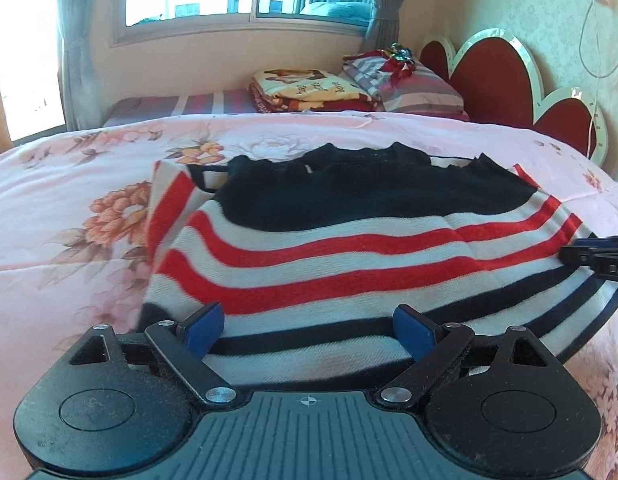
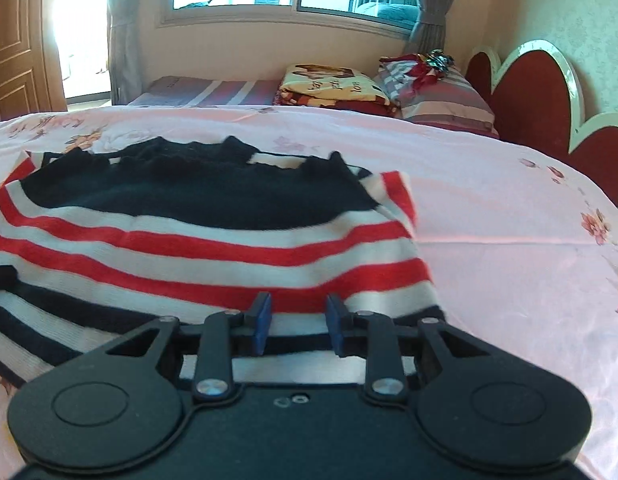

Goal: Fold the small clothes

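Here the striped sweater (image 1: 349, 240) lies spread across the middle of the frame on the pink bed (image 1: 69, 200); the left gripper (image 1: 309, 330) is wide open at its near hem, holding nothing; the right gripper (image 2: 297, 322), about half open, hovers likewise empty. Folding seems barely begun; next, both fingers must close on that hem and lift it toward the dark collar.

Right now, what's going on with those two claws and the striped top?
Left gripper open wide, right gripper open narrower. Both at near hem of sweater, flat on bed. Nothing in the way.

The left gripper (image 1: 309, 330), jaws spread wide, sits at the striped sweater's (image 1: 349, 252) near hem on the floral bedspread (image 1: 69, 200).
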